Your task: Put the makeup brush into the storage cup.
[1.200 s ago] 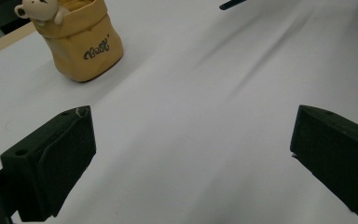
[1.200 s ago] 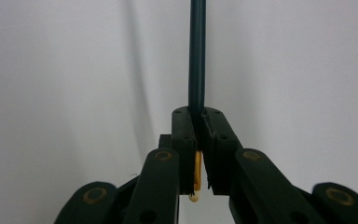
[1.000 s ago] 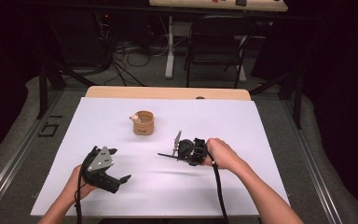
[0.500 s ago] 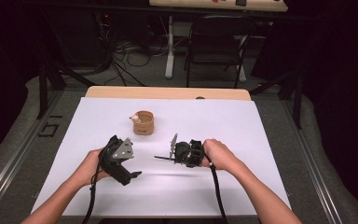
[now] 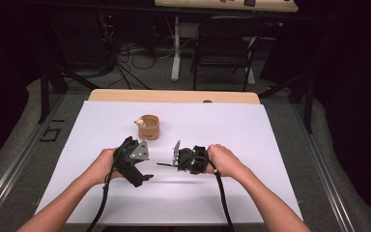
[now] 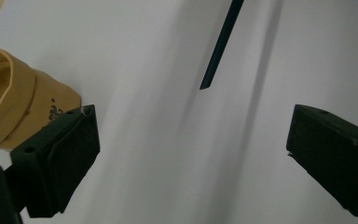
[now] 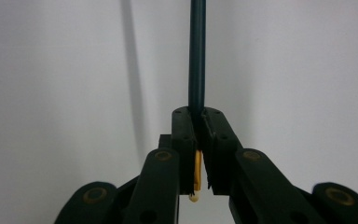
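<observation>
Pinching a thin dark stick [image 7: 197, 51], the right gripper [image 5: 176, 161] holds it flat above the white tabletop [image 5: 251, 135], at mid-frame in the high view. Its tip points left at the left gripper [image 5: 142, 178], which is spread wide just beside it.

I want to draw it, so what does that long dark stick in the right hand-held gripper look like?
The stick is thin, straight and dark blue-green. The right hand-held gripper is shut on it; behind the pads it turns yellow, with a small pale tip. It lies about level above the white table, pointing at the left hand-held gripper. Its material is unclear.
</observation>
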The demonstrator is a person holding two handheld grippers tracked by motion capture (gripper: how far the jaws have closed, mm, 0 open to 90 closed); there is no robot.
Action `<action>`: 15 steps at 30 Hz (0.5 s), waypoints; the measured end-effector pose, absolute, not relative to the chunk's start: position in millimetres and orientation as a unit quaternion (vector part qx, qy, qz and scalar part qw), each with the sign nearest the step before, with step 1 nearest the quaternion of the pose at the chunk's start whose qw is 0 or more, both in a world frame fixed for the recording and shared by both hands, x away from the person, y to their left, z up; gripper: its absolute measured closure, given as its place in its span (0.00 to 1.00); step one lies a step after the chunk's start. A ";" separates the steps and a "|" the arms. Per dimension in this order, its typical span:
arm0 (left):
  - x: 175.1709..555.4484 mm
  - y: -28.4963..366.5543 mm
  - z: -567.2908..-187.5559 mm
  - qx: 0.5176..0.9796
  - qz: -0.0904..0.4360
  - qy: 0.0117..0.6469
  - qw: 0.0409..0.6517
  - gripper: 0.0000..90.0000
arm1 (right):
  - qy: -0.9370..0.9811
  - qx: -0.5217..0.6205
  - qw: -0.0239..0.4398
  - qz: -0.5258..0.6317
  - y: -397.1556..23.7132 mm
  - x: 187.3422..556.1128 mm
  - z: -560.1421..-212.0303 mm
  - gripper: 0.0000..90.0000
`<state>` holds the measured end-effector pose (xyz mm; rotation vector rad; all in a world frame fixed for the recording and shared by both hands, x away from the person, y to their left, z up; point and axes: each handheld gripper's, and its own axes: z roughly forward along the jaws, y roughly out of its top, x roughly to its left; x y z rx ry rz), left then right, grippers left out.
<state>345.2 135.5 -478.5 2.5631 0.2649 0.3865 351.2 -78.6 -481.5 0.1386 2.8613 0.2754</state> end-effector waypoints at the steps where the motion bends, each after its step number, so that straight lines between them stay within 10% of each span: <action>1: 345.5 134.5 -478.6 0.949 0.142 0.095 0.264 0.05 | 0.986 0.046 0.134 0.094 -78.1 351.1 -481.5 0.93; 15: 349.8 117.9 -482.8 0.956 0.136 0.068 0.253 0.32 | 0.985 0.030 0.139 0.102 -68.7 347.7 -479.4 0.94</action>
